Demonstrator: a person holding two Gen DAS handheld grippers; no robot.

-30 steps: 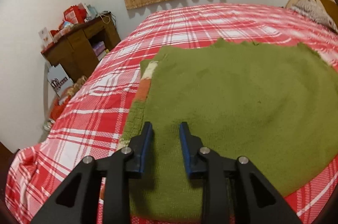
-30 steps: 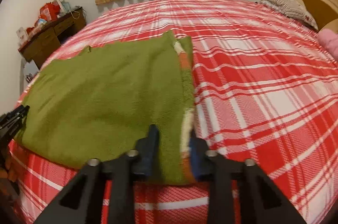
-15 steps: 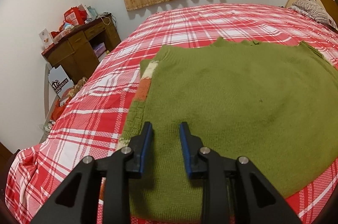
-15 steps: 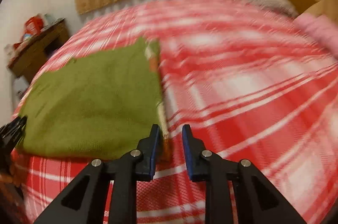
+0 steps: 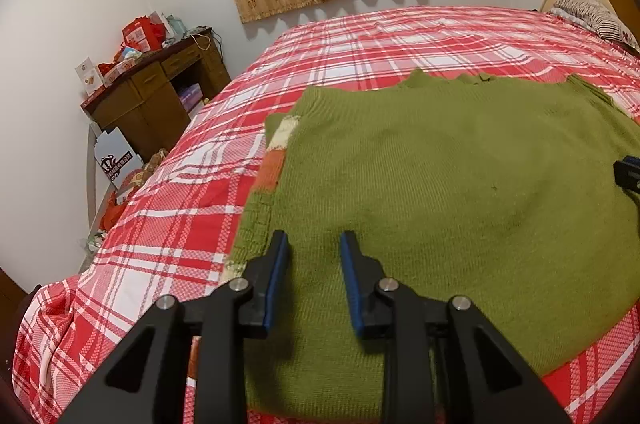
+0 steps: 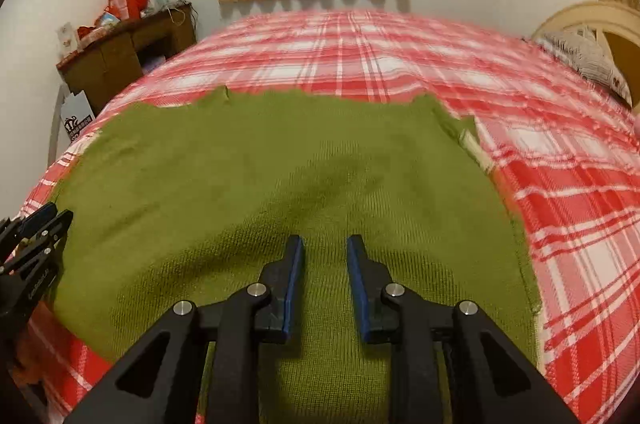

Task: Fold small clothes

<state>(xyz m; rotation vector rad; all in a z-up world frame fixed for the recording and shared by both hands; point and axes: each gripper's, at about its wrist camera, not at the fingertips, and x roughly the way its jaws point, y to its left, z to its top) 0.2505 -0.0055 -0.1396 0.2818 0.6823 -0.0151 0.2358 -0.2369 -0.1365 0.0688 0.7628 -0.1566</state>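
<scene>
Green sweater (image 5: 440, 191) lies flat on the plaid bed (image 5: 360, 39), side parts look tucked under, cross-fold not yet made; left gripper (image 5: 314, 248) narrowly parted, empty, right gripper (image 6: 323, 252) jaws have just been opening, nothing between them.

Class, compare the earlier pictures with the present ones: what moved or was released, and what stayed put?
The right gripper let go of the striped right edge of the green knitted sweater and swung left to hover over its middle; its jaws have just been opening, with nothing between them. The left gripper stayed open over the sweater's left side, and the sweater stayed flat on the red plaid bedspread.
</scene>
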